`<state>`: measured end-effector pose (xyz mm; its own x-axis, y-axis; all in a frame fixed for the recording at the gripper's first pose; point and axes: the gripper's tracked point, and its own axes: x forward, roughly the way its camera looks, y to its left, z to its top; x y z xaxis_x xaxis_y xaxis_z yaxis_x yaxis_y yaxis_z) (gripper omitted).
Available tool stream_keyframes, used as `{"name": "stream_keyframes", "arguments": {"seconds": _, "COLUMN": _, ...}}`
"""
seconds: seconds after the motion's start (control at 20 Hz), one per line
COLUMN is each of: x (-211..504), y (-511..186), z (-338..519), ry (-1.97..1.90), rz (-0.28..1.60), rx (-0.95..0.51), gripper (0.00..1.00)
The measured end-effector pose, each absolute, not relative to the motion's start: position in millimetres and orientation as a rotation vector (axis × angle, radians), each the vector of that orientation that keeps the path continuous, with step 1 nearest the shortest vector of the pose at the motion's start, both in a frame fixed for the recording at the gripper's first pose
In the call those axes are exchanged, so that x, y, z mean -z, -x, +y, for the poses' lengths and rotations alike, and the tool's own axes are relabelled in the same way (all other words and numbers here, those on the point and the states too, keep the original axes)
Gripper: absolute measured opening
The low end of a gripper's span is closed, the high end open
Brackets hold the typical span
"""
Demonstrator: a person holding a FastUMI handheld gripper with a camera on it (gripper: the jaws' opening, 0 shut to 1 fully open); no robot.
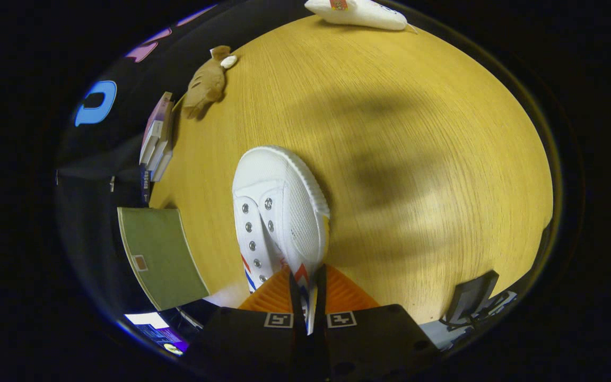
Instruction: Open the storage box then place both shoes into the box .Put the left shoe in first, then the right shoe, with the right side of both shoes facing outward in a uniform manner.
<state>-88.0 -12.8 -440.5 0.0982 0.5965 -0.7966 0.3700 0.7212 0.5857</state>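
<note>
A white canvas shoe with metal eyelets and red and blue side stripes hangs in front of me, toe pointing away over the wooden table. My gripper is shut on the shoe's side wall near the heel, both fingers pressing on the thin edge between them. A green storage box with a small tan label lies to the left of the shoe, at the table's left edge; only one flat green face of it shows. The shoe's heel is hidden behind my fingers.
A brown plush toy lies at the table's far left. A stack of books stands beyond the green box. A white soft object rests at the far edge. A dark stand sits near the right front.
</note>
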Motion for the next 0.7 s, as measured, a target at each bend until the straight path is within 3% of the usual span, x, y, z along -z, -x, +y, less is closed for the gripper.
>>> {"name": "stream_keyframes", "arguments": {"seconds": 0.3, "x": 347.0, "y": 61.6, "z": 28.9, "ry": -0.871, "rz": 1.388, "rx": -0.260, "gripper": 0.08}}
{"name": "stream_keyframes", "arguments": {"seconds": 0.7, "x": 212.5, "y": 32.4, "z": 157.3, "ry": -0.871, "rz": 1.265, "rx": -0.486, "gripper": 0.08}}
